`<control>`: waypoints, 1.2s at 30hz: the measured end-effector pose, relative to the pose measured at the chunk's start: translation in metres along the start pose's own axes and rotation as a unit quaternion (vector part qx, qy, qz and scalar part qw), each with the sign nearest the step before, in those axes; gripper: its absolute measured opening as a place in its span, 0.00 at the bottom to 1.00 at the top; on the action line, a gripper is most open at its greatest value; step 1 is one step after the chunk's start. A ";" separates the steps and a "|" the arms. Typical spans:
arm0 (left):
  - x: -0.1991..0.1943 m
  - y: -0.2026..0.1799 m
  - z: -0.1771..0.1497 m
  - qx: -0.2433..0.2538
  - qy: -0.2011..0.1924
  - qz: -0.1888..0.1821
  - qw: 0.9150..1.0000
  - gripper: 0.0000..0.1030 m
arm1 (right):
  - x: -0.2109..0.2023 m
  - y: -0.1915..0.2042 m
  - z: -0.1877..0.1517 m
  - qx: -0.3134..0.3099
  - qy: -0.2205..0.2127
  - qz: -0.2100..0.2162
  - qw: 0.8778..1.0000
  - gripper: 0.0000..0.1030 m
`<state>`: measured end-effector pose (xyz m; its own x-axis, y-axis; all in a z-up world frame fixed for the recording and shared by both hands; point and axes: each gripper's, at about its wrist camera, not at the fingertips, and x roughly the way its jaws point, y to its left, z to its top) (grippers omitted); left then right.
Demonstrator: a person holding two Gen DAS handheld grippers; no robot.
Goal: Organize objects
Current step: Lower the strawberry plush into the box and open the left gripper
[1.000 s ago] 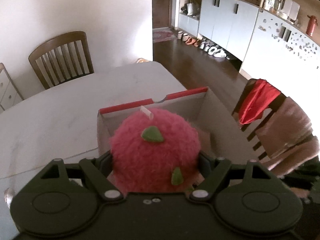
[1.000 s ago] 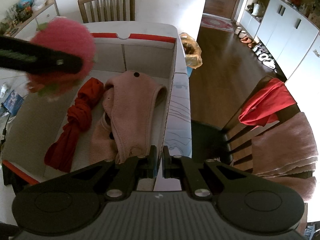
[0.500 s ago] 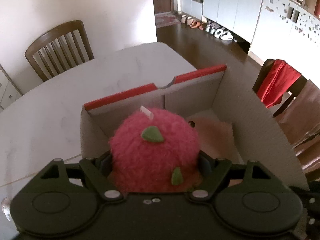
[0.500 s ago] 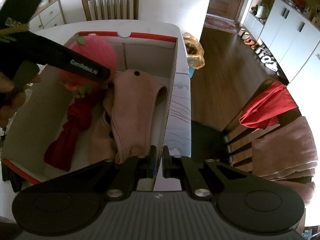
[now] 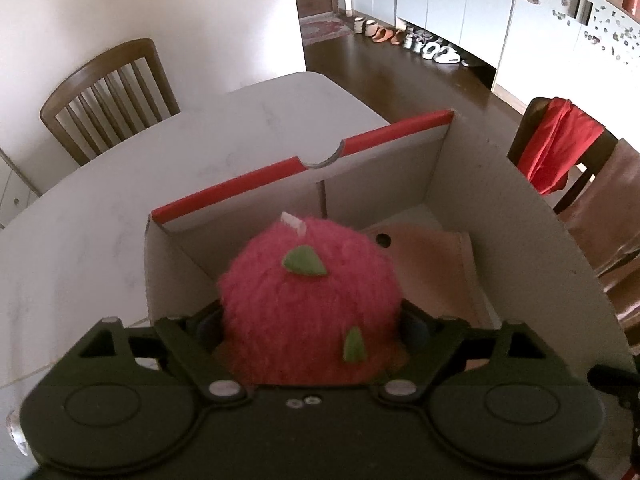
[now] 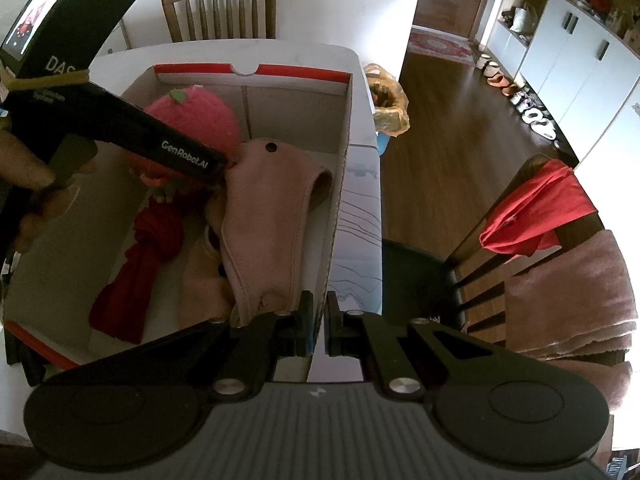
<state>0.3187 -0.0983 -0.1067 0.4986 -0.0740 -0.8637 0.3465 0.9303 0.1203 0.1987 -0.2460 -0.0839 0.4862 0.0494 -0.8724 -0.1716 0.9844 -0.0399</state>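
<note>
Our left gripper (image 5: 310, 320) points steeply down into the cardboard box (image 6: 340, 184), and its jaws are opening around the fuzzy pink plush fruit (image 5: 310, 304), which still sits between the fingers; we cannot tell whether the pads still press on it. In the right wrist view a hand (image 6: 24, 184) holds this gripper from the left edge, its black finger lying across the plush. Our right gripper (image 6: 318, 328) hovers at the near right corner of the box, clenched shut on nothing.

We see the plush as round and shaggy, with small green felt leaves and a white tag on top. It sits low in the far left part of the box, beside the pink garment (image 6: 272, 216) and above the knotted red cloth (image 6: 140, 256).

Box walls rise on all sides, the far one trimmed in red with a notch. We have open floor in the near left of the box. Outside, the white table (image 5: 100, 220) stretches bare to the left and far, towards a wooden chair (image 5: 108, 96).
</note>
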 end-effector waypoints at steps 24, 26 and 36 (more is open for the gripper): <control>-0.067 0.024 -0.012 -0.050 -0.063 -0.006 0.997 0.90 | 0.000 -0.002 0.000 -0.003 0.000 -0.003 1.000 0.04; -0.075 0.029 -0.016 -0.057 -0.067 -0.006 0.996 0.90 | -0.001 -0.002 0.000 -0.003 0.000 -0.002 1.000 0.04; -0.110 0.055 -0.046 -0.091 -0.085 0.001 0.992 0.91 | -0.001 -0.003 -0.001 -0.003 0.000 -0.003 1.000 0.04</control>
<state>0.2469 -0.0225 -0.0278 0.6312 -0.1173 -0.7667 0.2036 0.9789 0.0178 0.1979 -0.2494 -0.0833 0.4865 0.0430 -0.8726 -0.1740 0.9836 -0.0485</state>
